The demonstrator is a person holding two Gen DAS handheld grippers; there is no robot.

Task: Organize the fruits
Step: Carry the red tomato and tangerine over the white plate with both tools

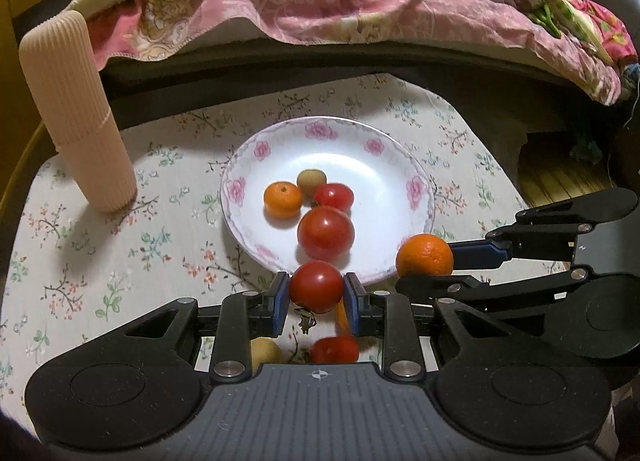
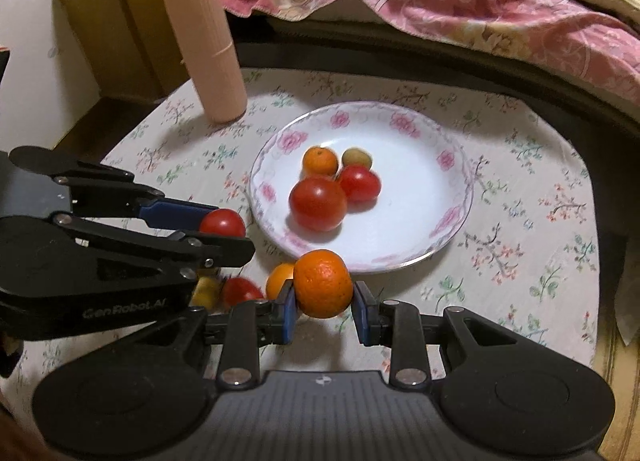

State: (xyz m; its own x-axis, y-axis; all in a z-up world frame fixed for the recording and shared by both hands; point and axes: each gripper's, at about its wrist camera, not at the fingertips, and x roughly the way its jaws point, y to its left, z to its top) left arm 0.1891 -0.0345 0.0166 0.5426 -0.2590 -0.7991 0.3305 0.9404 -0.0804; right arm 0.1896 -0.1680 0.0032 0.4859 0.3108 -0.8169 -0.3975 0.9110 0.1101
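left gripper (image 1: 316, 299): black linkage arms, blue pads, silver screws
right gripper (image 2: 325, 303): same build
lettering: white "GenRobot.AI"

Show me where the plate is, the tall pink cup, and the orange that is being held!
plate (image 1: 256, 189), left wrist view, bare left rim.
tall pink cup (image 2: 208, 53), right wrist view, middle of ribbed side.
held orange (image 2: 323, 283), right wrist view, middle of peel.

Both wrist views down onto plate (image 1: 420, 181)
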